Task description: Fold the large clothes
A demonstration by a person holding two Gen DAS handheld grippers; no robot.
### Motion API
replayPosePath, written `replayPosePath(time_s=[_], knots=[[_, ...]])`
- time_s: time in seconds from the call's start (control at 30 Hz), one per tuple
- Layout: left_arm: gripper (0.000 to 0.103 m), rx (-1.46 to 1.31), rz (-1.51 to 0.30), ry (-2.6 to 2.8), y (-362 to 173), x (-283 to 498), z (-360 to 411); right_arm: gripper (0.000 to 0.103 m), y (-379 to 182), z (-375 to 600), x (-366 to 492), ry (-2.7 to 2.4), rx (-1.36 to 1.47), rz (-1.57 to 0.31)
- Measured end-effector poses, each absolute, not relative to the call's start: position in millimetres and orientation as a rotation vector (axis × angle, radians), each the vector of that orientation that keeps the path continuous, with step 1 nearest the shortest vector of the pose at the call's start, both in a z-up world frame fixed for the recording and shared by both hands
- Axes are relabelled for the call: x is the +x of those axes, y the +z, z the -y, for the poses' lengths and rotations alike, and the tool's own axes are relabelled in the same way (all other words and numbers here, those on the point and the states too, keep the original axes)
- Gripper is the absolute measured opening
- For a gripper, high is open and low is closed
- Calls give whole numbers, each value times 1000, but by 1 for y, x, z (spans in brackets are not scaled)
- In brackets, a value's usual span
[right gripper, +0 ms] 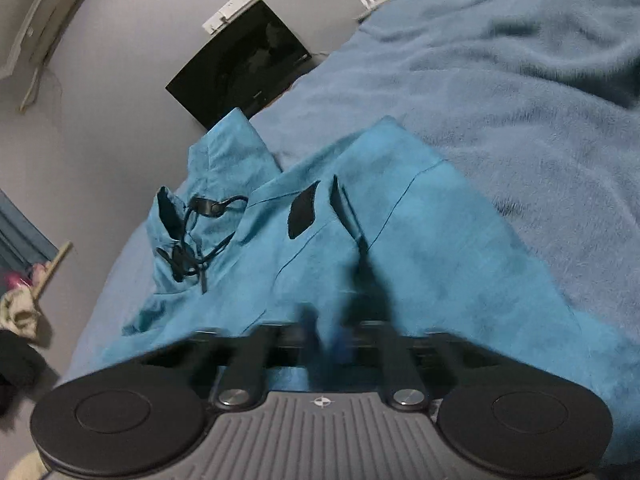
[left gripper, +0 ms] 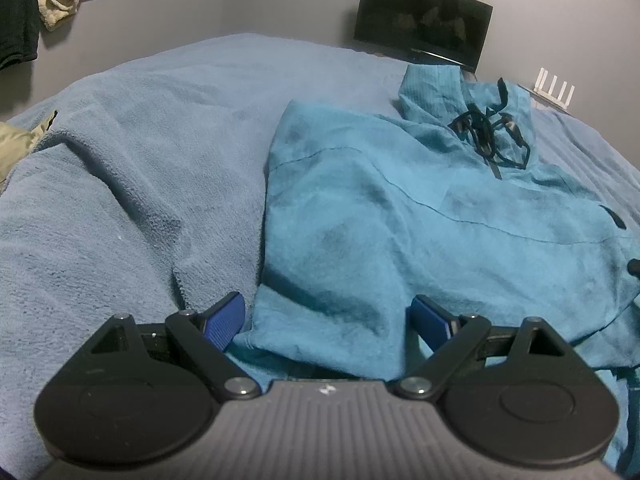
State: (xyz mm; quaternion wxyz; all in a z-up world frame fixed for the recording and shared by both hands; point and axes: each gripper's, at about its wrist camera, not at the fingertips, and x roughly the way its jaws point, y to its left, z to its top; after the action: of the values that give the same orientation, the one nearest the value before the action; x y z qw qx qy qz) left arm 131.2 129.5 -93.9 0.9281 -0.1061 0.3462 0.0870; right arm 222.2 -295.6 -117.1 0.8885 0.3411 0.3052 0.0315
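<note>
No readable writing or brand name shows in either view; the only mark is a small round cross-shaped emblem on the grey ribbed body of each tool, at the bottom centre of the frame.

In my left wrist view, my left gripper (left gripper: 326, 320) has its two blue-padded fingers (left gripper: 224, 322) spread wide apart at the lower middle of the frame. A fold of the teal jacket (left gripper: 400, 220) lies between them, but the pads do not press on it. The jacket is a soft, suede-looking teal garment spread over the right half of the frame on a pale blue fleecy blanket (left gripper: 132, 160). Its collar stands up at the upper right, with a tangle of black drawcord (left gripper: 486, 136) and a short dark zip below it. A thin seam runs diagonally across the cloth.

In my right wrist view, tilted sideways, my right gripper (right gripper: 326, 340) is blurred at the lower centre, its fingers drawn together and pinching teal jacket fabric. The jacket (right gripper: 440, 248) fills the middle of the frame, with a black patch (right gripper: 302, 210) and a dark slit pocket (right gripper: 344, 208) near the centre and the cords at the left.

A dark screen (left gripper: 422, 20) leans against the grey wall at the upper right of the left view, with a white router (left gripper: 554, 90) just to its right.
</note>
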Motion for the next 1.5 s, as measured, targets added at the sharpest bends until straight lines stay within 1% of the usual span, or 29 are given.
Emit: replayPosePath(time_s=[0.13,0.2,0.3,0.33,0.4,0.43,0.47,0.5,0.53,0.57,0.63,0.73,0.93,0.97,1.03,1.27,1.5], knots=[[90,-203,-723,174,-96,134,-128,5,-97,298,211,-13,612,-535],[90,-191,-743,186,-98,137,-127,5,-99,300,214,-56,565,-540],[90,-162,-777,206,-103,142,-124,15,-118,301,225,-76,534,-644],[90,-151,-782,207,-104,143,-123,17,-123,302,225,-90,526,-651],[90,-137,-785,209,-105,143,-121,17,-125,303,225,-105,516,-641],[90,-137,-785,207,-105,143,-121,22,-123,302,224,-112,512,-638],[90,-139,-785,208,-105,143,-122,31,-120,301,222,-127,498,-626],[90,-139,-785,208,-105,143,-121,37,-115,299,218,-153,470,-598],[90,-138,-785,208,-105,144,-121,53,-108,296,214,-182,430,-569],[90,-137,-785,209,-105,143,-121,60,-105,293,210,-191,401,-546],[90,-138,-785,208,-105,143,-122,60,-96,285,205,-183,346,-497],[90,-137,-785,208,-105,143,-122,60,-88,273,205,-146,279,-473],[90,-137,-786,209,-104,143,-121,65,-83,237,209,-46,105,-462],[90,-137,-786,209,-104,143,-122,69,-82,232,208,-31,83,-462],[90,-135,-788,209,-105,143,-122,76,-86,222,211,4,38,-483],[90,-136,-792,209,-106,145,-121,77,-121,228,229,-44,50,-636],[90,-136,-785,209,-105,144,-120,83,-126,227,228,-64,25,-629]])
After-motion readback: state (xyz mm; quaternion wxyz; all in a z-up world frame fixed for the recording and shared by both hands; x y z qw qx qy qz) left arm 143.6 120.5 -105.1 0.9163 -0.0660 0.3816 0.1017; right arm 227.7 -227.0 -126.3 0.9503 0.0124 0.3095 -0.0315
